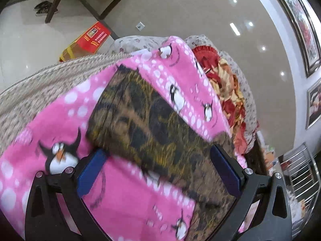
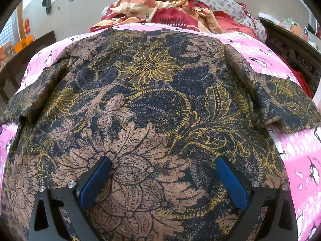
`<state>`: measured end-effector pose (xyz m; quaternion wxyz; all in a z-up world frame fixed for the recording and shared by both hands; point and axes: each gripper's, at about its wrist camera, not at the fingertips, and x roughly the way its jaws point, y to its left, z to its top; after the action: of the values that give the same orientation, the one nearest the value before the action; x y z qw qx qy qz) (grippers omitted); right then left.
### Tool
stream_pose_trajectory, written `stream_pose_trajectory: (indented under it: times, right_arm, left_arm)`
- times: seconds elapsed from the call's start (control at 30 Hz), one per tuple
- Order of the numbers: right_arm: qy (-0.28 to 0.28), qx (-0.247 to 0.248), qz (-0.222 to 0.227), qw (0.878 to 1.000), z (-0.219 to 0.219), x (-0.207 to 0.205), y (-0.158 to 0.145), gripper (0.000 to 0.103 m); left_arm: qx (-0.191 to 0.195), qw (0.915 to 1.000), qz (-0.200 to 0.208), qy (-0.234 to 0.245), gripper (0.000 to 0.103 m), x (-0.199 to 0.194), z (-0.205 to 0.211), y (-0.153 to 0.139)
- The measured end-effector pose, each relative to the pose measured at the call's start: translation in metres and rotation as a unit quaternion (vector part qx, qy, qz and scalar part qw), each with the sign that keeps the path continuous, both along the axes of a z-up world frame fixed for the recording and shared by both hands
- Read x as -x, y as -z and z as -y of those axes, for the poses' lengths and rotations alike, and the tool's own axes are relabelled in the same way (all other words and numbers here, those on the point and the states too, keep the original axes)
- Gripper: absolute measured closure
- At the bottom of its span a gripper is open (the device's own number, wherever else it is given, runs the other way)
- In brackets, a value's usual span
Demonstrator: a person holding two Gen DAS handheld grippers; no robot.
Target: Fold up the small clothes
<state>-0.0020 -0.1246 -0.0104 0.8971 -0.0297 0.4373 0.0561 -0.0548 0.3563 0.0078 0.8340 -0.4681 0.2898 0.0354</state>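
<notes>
- A red carton (image 1: 91,40) stands on the pale floor at the far left of the left wrist view; what it holds cannot be seen.
- The floral garment (image 2: 152,108), dark with brown and yellow flowers, lies spread on a pink penguin blanket (image 2: 301,160) covering the bed.
- Behind it, at the head of the bed, a red and cream quilt (image 2: 160,10) is heaped.
- The left gripper (image 1: 158,170) is tilted, its blue pads spread wide over the garment's edge (image 1: 144,116); nothing is clamped between them.
- The right gripper (image 2: 164,176) points straight along the garment, jaws wide apart, both fingertips (image 2: 100,172) low over the brown flower print; whether they touch the cloth cannot be told.
</notes>
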Motion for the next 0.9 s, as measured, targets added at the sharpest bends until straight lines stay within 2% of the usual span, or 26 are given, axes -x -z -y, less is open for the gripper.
stream_pose_trajectory:
  times: [0.1,0.13,0.2,0.27,0.3,0.33,0.4,0.47,0.53,0.63,0.7,0.73,0.8,0.9]
  right_arm:
    - [-0.001,-0.004,0.002,1.000,0.001,0.001,0.000,0.000]
    - [-0.001,-0.004,0.002,1.000,0.001,0.001,0.000,0.000]
    - [-0.001,-0.003,0.002,1.000,0.001,0.001,0.000,0.000]
    - [-0.002,-0.004,0.001,1.000,0.001,0.001,0.000,0.000]
    - [-0.002,-0.004,0.001,1.000,0.001,0.001,0.000,0.000]
    - [-0.002,-0.004,0.001,1.000,0.001,0.000,0.000,0.000]
    - [-0.001,-0.004,0.001,1.000,0.000,0.000,0.001,0.000]
    - [-0.002,-0.002,0.001,1.000,0.000,0.001,0.001,0.000]
    - [-0.003,-0.002,0.000,1.000,0.000,0.001,0.001,0.000]
    - [-0.003,-0.004,0.000,1.000,0.000,0.001,0.001,0.000]
    - [-0.003,-0.004,0.000,1.000,0.000,0.000,0.001,0.000]
    - [-0.003,-0.003,0.000,1.000,0.000,0.000,0.001,0.000]
    - [-0.003,-0.003,0.000,1.000,0.001,0.000,0.001,0.000]
    - [-0.003,-0.004,0.000,1.000,0.001,0.000,0.001,0.000]
  left_arm:
    - [0.031,0.9995,0.006,-0.004,0.001,-0.006,-0.011,-0.004]
    - [0.033,0.9994,0.009,0.000,0.002,-0.007,-0.013,-0.008]
    - [0.023,0.9997,0.007,-0.006,0.009,-0.008,-0.016,-0.009]
    - [0.017,0.9993,-0.007,-0.031,0.014,-0.007,-0.022,-0.005]
    - [0.023,0.9986,-0.020,-0.043,0.027,-0.008,-0.025,0.001]
    - [0.020,0.9979,-0.036,-0.049,0.036,-0.009,-0.026,0.004]
    - [-0.016,0.9956,-0.069,-0.061,0.074,-0.010,-0.023,0.006]
    - [-0.039,0.9932,-0.092,-0.059,0.100,-0.011,-0.021,0.006]
    - [-0.049,0.9922,-0.091,-0.071,0.100,-0.006,-0.022,0.000]
    - [-0.117,0.9870,-0.072,-0.083,0.100,-0.005,-0.019,-0.039]
    - [-0.176,0.9769,-0.048,-0.110,0.100,-0.001,-0.024,-0.081]
    - [-0.192,0.9726,-0.039,-0.126,0.100,0.000,-0.028,-0.096]
    - [-0.215,0.9625,-0.020,-0.164,0.100,0.007,-0.039,-0.128]
    - [-0.233,0.9544,0.015,-0.186,0.100,0.011,-0.040,-0.165]
